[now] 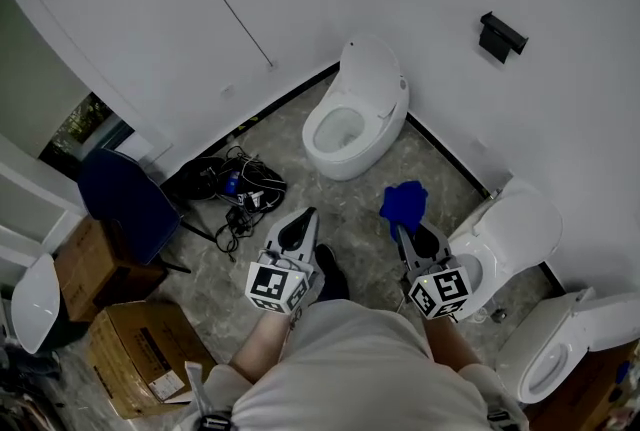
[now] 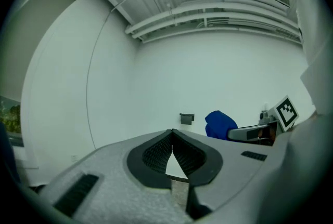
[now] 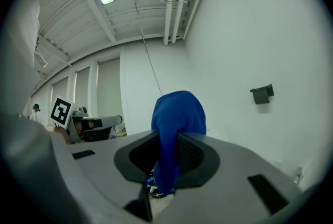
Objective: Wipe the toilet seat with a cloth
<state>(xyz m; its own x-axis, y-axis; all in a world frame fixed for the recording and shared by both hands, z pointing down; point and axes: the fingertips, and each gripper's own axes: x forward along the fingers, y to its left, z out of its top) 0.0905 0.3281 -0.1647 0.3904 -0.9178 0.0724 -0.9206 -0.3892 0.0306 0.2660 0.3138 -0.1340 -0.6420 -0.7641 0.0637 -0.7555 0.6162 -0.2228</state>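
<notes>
A grey marbled floor (image 1: 360, 204) is enclosed by white walls, and a black holder (image 1: 502, 36) is fixed to the right-hand wall. In the corner ahead, a white toilet (image 1: 385, 84) is seen with its lid raised and its seat (image 1: 375, 134) exposed. Two more toilets (image 1: 515, 229) are set along the right wall. A blue chair (image 1: 125, 199), a tangle of cables (image 1: 235, 184) and cardboard boxes (image 1: 140, 354) are placed at the left.

The left gripper (image 1: 305, 216) is held above the floor, with its jaws brought together at the tips and nothing caught between them.

The blue cloth (image 1: 404, 203) is pinched between the closed jaws of the right gripper (image 1: 405, 231); a bunched part is left standing above the jaws, and a short end hangs below them. The cloth is held over the floor, well apart from the seat, between the corner toilet and the nearer toilet at the right.
</notes>
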